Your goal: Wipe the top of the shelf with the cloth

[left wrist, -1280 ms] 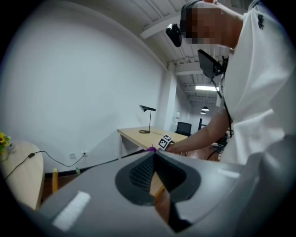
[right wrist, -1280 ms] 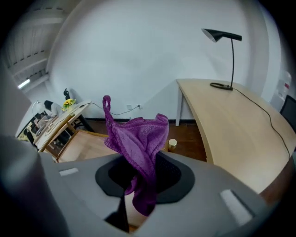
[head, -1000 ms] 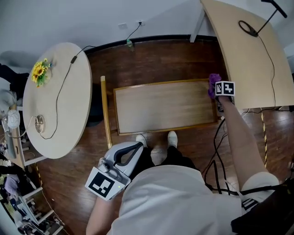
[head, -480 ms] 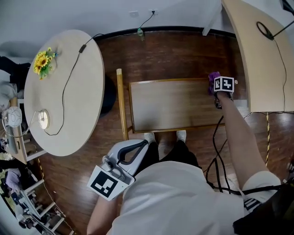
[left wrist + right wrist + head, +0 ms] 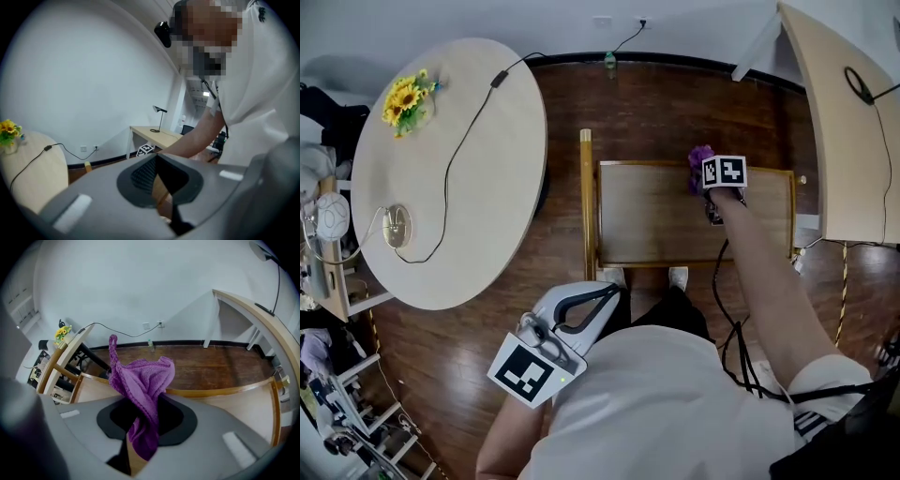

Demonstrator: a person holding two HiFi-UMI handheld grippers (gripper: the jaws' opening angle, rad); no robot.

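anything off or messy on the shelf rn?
Nothing stands out. The shelf top is bare, with no spill or damage visible; the purple cloth is bunched in the right gripper at the shelf's far edge.

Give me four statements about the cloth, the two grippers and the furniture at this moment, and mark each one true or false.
1. The right gripper is shut on the purple cloth. True.
2. The left gripper holds a second cloth. False: its jaws are together with nothing between them, and it is held low beside the person's body, off the shelf.
3. In the head view, the cloth is by the far edge of the shelf top. True.
4. The sunflowers stand on the shelf top. False: they stand on the round table to the person's left.
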